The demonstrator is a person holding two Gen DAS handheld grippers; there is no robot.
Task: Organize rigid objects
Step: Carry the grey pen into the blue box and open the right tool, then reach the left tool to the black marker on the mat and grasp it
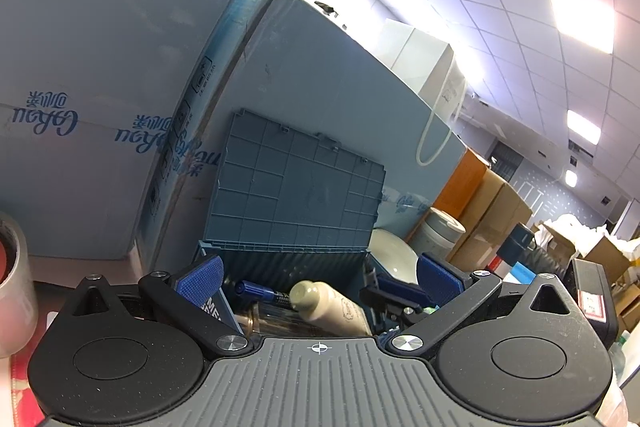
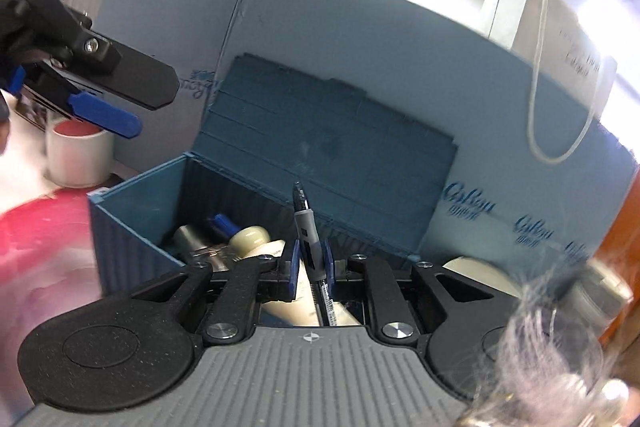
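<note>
Over the open blue box (image 2: 136, 211), the right tool (image 2: 311, 259) pinches a pen (image 2: 306, 227); best lowered flat before release, left tool (image 1: 318, 277) spread.

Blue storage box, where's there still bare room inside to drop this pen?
The blue storage box looks crowded along its bottom: a cream bottle, a blue-capped marker and a clear bottle lie together. Bare room shows only above them, toward the raised lid. The right gripper holds the pen there.

Black tool (image 2: 311, 261) linkages, blue ribbed pads (image 1: 200, 281), silver screws, grey ridged base
</note>
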